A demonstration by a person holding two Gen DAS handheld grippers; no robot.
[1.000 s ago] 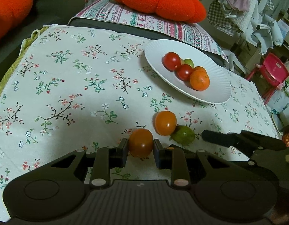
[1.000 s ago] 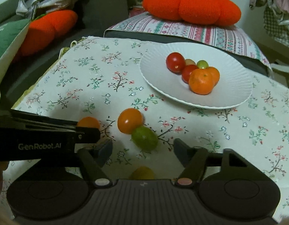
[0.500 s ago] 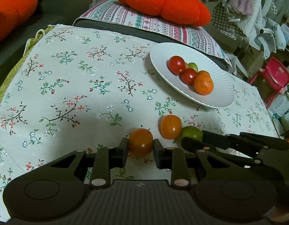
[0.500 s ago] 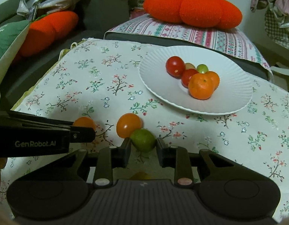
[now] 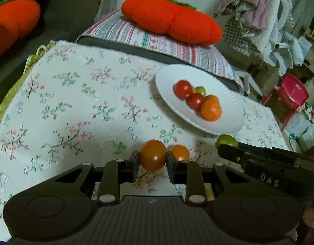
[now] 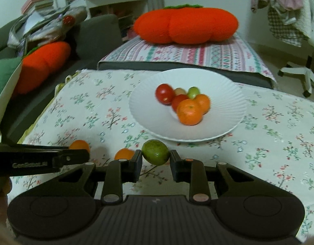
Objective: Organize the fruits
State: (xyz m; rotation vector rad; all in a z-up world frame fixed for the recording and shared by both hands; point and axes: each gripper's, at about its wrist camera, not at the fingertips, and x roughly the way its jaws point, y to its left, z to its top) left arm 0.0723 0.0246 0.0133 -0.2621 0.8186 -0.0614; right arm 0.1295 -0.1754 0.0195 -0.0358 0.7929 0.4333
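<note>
1. Both fruits have gone up since a second ago. Back then the orange-red tomato (image 5: 153, 157) sat on the cloth between the left fingers, and the green fruit (image 6: 155, 152) lay on the cloth in front of wide-open right fingers. Now each one is held and looks lifted off the cloth.

2. The left gripper (image 5: 153, 163) pinches the orange-red tomato from both sides. Its jaws are pressed against the tomato's skin.

3. The right gripper (image 6: 155, 159) pinches the green fruit the same way, one jaw on each side.

4. The white plate (image 6: 222, 94) sits farther back on the flowery tablecloth (image 6: 95, 110). It already has a little pile: red tomatoes (image 6: 165, 93), a small green one (image 6: 193, 92) and two oranges (image 6: 190, 111). That part looks done.

5. One small orange fruit (image 5: 179, 152) is alone on the cloth, just beside the left gripper's right jaw. Nobody holds it.

6. So the job looks more than half done. I think the two held fruits need to go over to the plate and be let go there. Then the last small orange fruit needs a trip too.

7. The plate's pile is near the middle, so there is bare room near its rim for more.

8. A big orange pumpkin pillow (image 6: 185, 25) sits behind the table. It is not part of the job.
</note>
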